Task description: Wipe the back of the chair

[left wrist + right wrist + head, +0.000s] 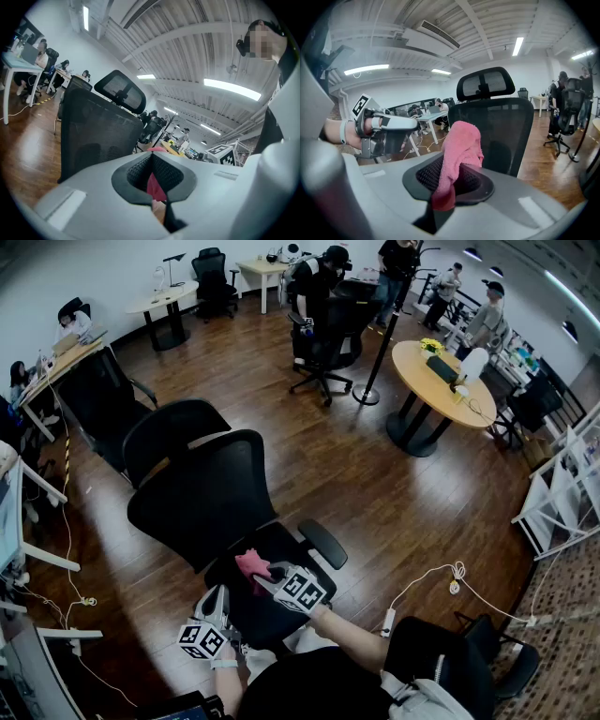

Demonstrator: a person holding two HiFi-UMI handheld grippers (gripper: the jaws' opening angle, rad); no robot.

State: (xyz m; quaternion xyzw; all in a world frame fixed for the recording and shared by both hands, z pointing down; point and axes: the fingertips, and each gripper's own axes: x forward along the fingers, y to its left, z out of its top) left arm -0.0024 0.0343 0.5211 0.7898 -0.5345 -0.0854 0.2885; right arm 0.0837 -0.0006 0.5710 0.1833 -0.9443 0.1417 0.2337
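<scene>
A black office chair stands in front of me, its mesh back [202, 493] turned toward me and its headrest [169, 432] behind. My right gripper [264, 576] is over the seat, shut on a pink cloth [249, 563]. In the right gripper view the cloth [461, 140] bulges out of the right gripper [456, 161], a short way before the chair back [506, 131]. My left gripper [217, 598] hovers lower left of the cloth, shut and holding nothing. The left gripper view shows the left gripper [151, 153] facing the chair back [93, 126], with the cloth [154, 185] beyond it.
Another black chair [103, 395] stands left of mine by a desk [56, 367]. A round wooden table [441, 381] and several standing people are at the back right. A white cable [441, 577] lies on the wood floor. White shelving [562, 493] lines the right side.
</scene>
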